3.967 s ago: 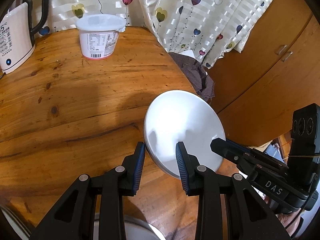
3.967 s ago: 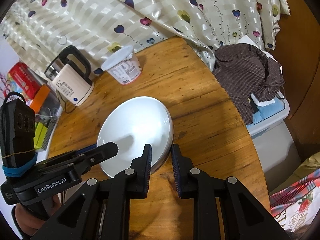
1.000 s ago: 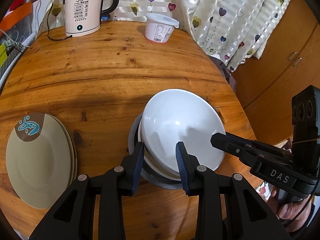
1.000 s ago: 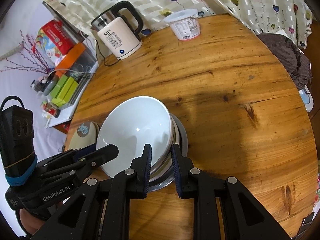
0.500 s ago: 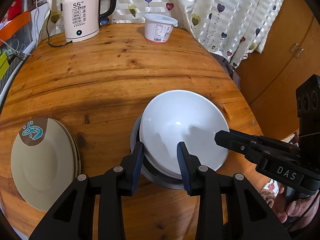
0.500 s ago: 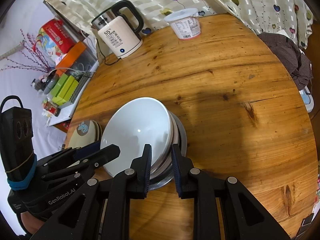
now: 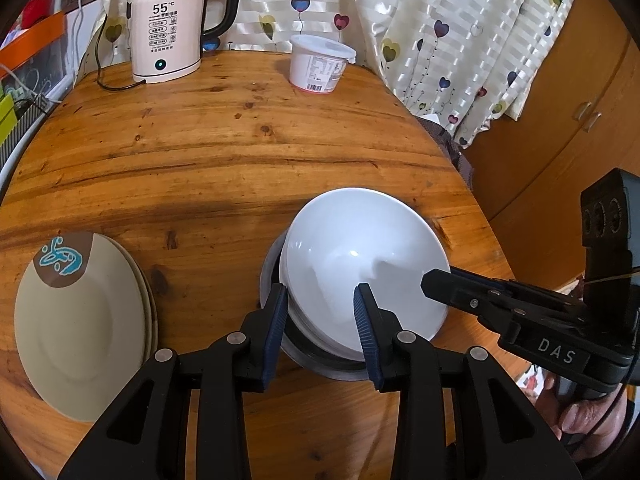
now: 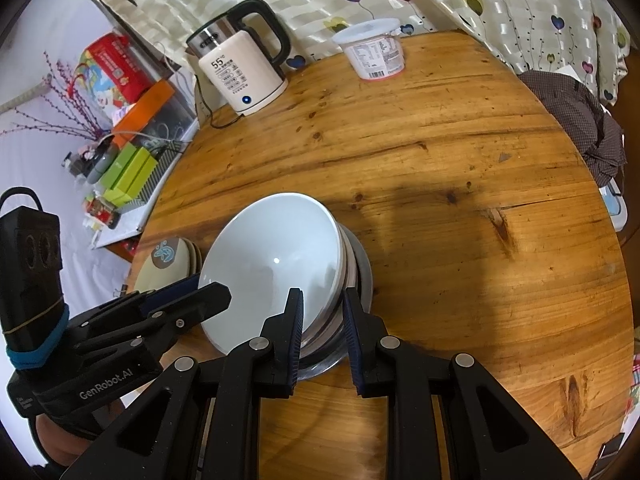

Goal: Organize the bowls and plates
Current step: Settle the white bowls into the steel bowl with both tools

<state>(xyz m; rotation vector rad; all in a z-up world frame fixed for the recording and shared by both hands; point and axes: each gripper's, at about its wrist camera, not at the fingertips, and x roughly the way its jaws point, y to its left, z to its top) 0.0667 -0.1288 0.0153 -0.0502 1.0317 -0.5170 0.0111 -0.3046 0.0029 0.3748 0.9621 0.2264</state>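
Left gripper (image 7: 321, 310) part open, straddling white bowl (image 7: 360, 264) rim; right gripper (image 8: 322, 314) clamped on opposite rim.

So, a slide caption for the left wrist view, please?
White bowl atop the bowl stack, both grippers at its rim.

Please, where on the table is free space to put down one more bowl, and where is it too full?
Free: the wide bare wood of the table between the kettle and white tub at the back and the white bowl stack in front; also right of that stack. Crowded: the near edge, between the beige plates and the bowls, where both tools work.
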